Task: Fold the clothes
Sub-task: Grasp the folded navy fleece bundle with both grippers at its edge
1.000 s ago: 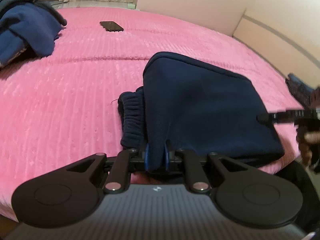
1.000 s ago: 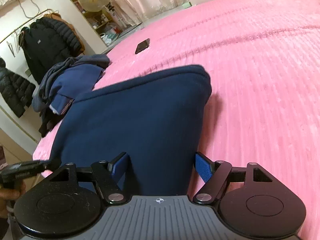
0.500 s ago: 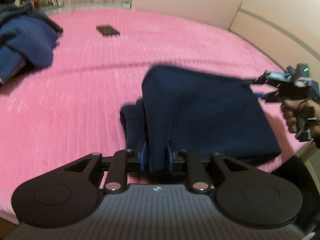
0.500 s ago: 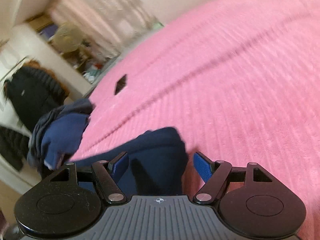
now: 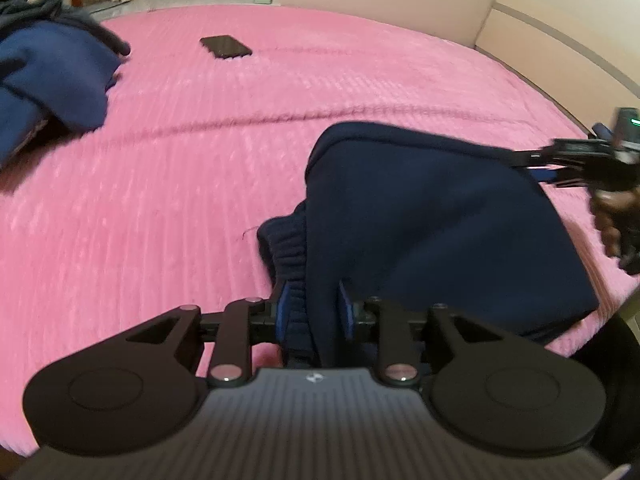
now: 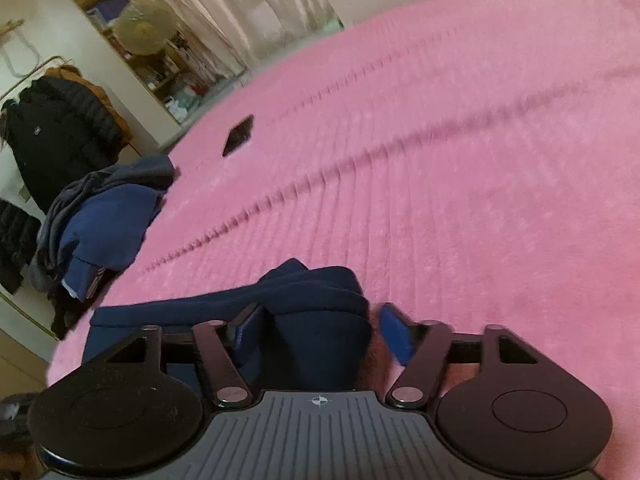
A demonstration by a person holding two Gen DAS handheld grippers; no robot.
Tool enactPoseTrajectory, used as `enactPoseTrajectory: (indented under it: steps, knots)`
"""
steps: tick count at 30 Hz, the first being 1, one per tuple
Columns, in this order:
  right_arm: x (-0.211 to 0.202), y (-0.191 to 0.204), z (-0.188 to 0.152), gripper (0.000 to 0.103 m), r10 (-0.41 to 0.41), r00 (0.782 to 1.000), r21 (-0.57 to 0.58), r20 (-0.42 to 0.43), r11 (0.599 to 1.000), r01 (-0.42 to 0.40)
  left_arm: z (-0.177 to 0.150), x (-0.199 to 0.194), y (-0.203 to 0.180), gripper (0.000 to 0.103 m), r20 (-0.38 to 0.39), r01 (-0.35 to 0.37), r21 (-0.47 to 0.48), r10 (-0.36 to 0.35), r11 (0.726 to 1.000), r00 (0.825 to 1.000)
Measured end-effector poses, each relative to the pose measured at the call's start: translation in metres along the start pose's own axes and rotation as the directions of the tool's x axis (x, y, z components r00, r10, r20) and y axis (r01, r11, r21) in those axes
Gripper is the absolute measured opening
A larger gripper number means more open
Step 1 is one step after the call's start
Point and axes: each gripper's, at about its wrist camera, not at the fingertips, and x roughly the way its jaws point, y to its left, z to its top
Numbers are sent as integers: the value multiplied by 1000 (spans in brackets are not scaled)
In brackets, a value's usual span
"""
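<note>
A folded navy garment (image 5: 432,220) lies on the pink bedspread (image 5: 180,152) near the bed's front right edge. My left gripper (image 5: 312,312) is shut on its near ribbed edge. My right gripper (image 6: 320,332) is open, its blue pads on either side of the garment's far corner (image 6: 320,312) without pinching it. The right gripper also shows in the left wrist view (image 5: 560,160) at the garment's right side, held by a hand.
A pile of blue and grey clothes (image 5: 44,76) lies at the bed's left edge. A black phone (image 5: 226,47) lies on the far part of the bed. Coats (image 6: 60,128) hang beyond the bed, and a headboard panel (image 5: 560,28) stands at the right.
My right gripper has moved from the garment's near edge to its far corner, still open. My left gripper has stayed shut on the near edge, and the garment has shifted slightly.
</note>
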Motion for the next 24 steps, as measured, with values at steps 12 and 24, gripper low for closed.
enactPoseTrajectory:
  steps: [12,24]
  knots:
    - [-36,25,-79,69,90,992,-40,-91,995,-94,-9,0,6,33,34,-6,-70,9,997,999]
    - [-55,23,-102,83,21,984,-74,-175,997,-34,-25,-55,-45,28,160,-112,259,71,959,985]
